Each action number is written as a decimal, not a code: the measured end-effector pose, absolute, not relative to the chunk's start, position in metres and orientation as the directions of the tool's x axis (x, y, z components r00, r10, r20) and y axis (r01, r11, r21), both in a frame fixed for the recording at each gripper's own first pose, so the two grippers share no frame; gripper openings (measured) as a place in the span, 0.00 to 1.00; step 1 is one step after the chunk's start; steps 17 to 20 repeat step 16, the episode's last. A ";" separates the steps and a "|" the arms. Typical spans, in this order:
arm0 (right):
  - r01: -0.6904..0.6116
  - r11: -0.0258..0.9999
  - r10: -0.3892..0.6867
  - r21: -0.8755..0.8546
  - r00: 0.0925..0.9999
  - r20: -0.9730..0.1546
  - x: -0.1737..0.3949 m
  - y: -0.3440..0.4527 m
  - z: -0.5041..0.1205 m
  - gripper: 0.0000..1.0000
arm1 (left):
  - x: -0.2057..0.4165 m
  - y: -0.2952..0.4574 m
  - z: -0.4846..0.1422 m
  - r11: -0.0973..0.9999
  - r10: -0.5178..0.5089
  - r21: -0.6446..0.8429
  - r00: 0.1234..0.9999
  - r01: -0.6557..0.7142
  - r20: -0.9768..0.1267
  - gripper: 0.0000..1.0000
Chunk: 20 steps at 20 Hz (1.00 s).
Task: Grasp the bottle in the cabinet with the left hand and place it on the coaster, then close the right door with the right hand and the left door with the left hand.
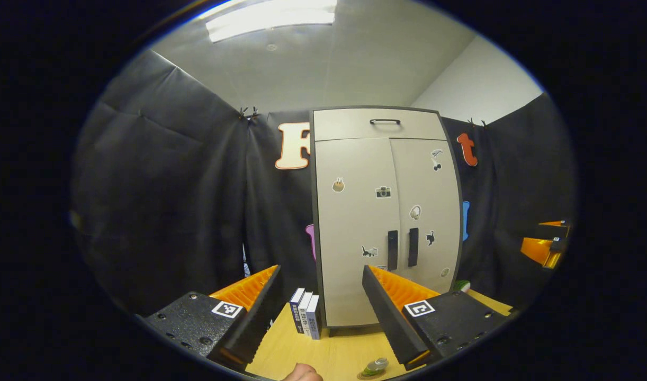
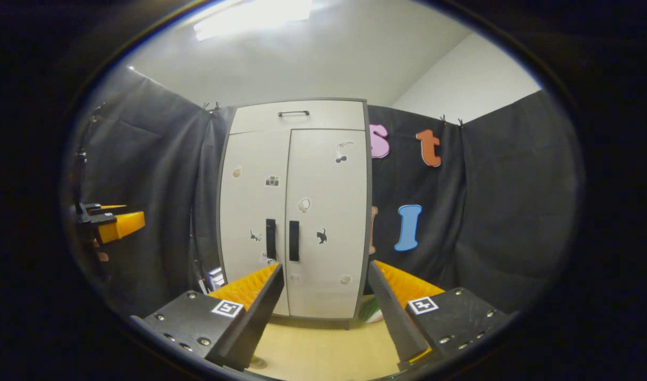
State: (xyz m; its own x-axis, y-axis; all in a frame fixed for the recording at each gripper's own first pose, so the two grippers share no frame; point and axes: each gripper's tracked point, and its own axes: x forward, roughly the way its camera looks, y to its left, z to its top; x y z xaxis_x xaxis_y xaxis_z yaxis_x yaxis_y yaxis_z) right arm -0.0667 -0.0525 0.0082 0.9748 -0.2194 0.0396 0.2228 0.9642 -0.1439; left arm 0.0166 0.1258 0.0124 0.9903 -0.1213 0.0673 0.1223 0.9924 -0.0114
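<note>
A tall pale-grey cabinet (image 1: pixel 384 211) with dark edging is seen upright at centre frame in the left gripper view, on the light wooden table (image 1: pixel 323 354); both doors are shut, the left door (image 1: pixel 352 227) and right door (image 1: pixel 424 211) meeting at two black vertical handles (image 1: pixel 402 248). The left gripper (image 1: pixel 321 296) is held in front of it with the fingers spread wide and nothing between them. A small green bottle with a grey cap (image 1: pixel 375 366) is seen at the bottom edge of the frame on a round brown coaster (image 1: pixel 367 374), just beside the right finger. Three upright books (image 1: pixel 306 313) are noted touching the cabinet's lower left. In the right gripper view the right gripper (image 2: pixel 326 296) is likewise wide open and empty before the closed cabinet (image 2: pixel 297 211).
</note>
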 end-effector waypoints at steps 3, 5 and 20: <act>0.219 0.965 -0.216 -0.147 0.976 0.033 -0.063 -0.044 0.003 0.97 | 0.020 0.129 0.008 0.991 -0.133 -0.013 0.989 0.134 0.064 0.95; 0.221 0.966 -0.221 -0.133 0.975 0.017 -0.061 -0.038 -0.002 0.97 | 0.021 0.128 0.003 0.988 -0.149 -0.033 0.988 0.151 0.049 0.95; 0.256 0.959 -0.256 -0.123 0.967 0.017 -0.063 -0.014 -0.014 0.97 | 0.036 0.130 -0.014 0.973 -0.216 -0.074 0.976 0.218 0.042 0.95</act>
